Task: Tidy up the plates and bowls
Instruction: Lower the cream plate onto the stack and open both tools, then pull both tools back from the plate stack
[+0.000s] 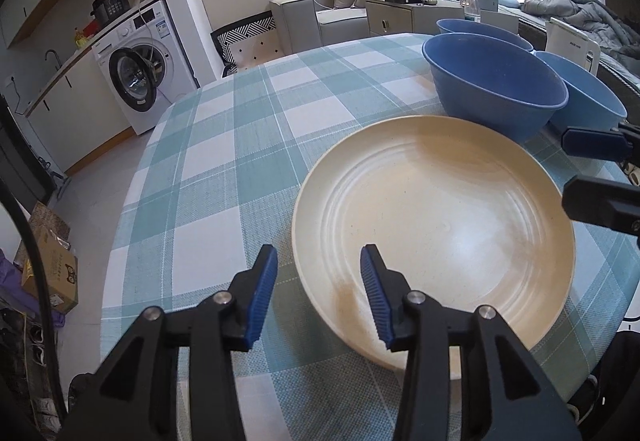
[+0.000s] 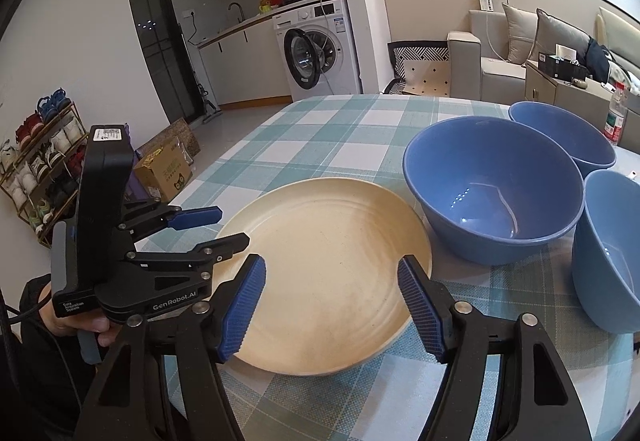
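Resting on the teal-and-white checked tablecloth (image 2: 320, 129) — one round cream ribbed plate (image 2: 332, 281), empty, and three blue plastic bowls. The nearest deep blue bowl (image 2: 492, 193) stands just beyond the plate; a second blue bowl (image 2: 560, 137) sits behind it, a paler blue bowl (image 2: 608, 253) to its right — nothing visible in any. The left gripper (image 1: 318, 293) straddles the plate's near-left rim, jaws parted, pads clear. The right gripper (image 2: 332, 301) hovers over the plate, jaws wide, holding nothing
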